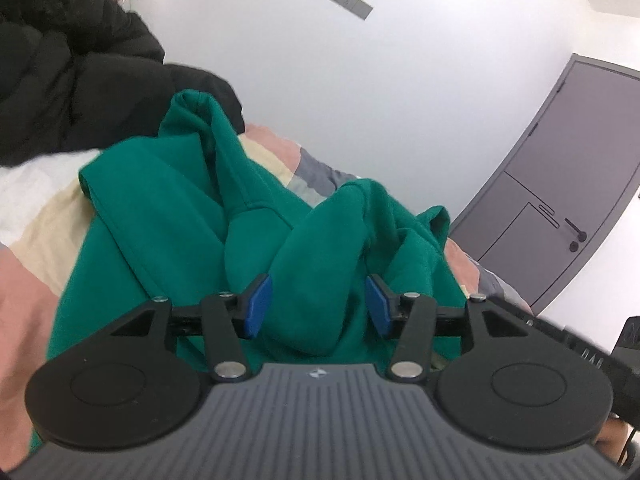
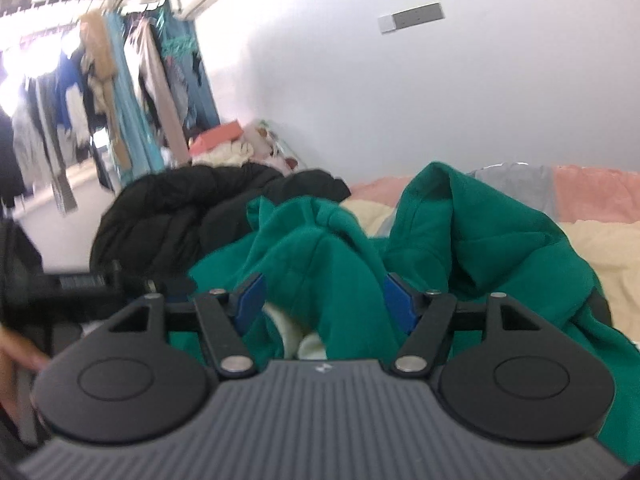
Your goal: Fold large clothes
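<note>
While both tools sit low over the bed, a bulky green fleece sweatshirt (image 1: 168,216) lies crumpled across the patchwork blanket of pink, cream and grey squares (image 1: 36,224). From the left wrist camera, the left tool (image 1: 316,304) has its two blue pads spread apart, and a rounded fold of the green fabric rises between them; neither pad appears to press on the cloth, so the left tool is released. A ribbed cuff or hem stands up at the far end of the sweatshirt, near a black puffy quilted jacket (image 1: 60,72) heaped at the head of the bed. Beyond the bed are a plain white wall (image 1: 360,80) and a grey door with a dark handle (image 1: 560,184).

From the right wrist camera, the right tool (image 2: 322,300) likewise stands with its blue pads parted around a hump of the green sweatshirt (image 2: 480,232). The right pad lies close against the fabric, though the blur makes it hard to say whether it touches; the tool is not clenched. A pale cream lining shows under the green cloth just in front of the tool's body. The black jacket (image 2: 180,208) lies behind the sweatshirt, and farther back a rail of hanging clothes (image 2: 100,80) fills the bright end of the room.
</note>
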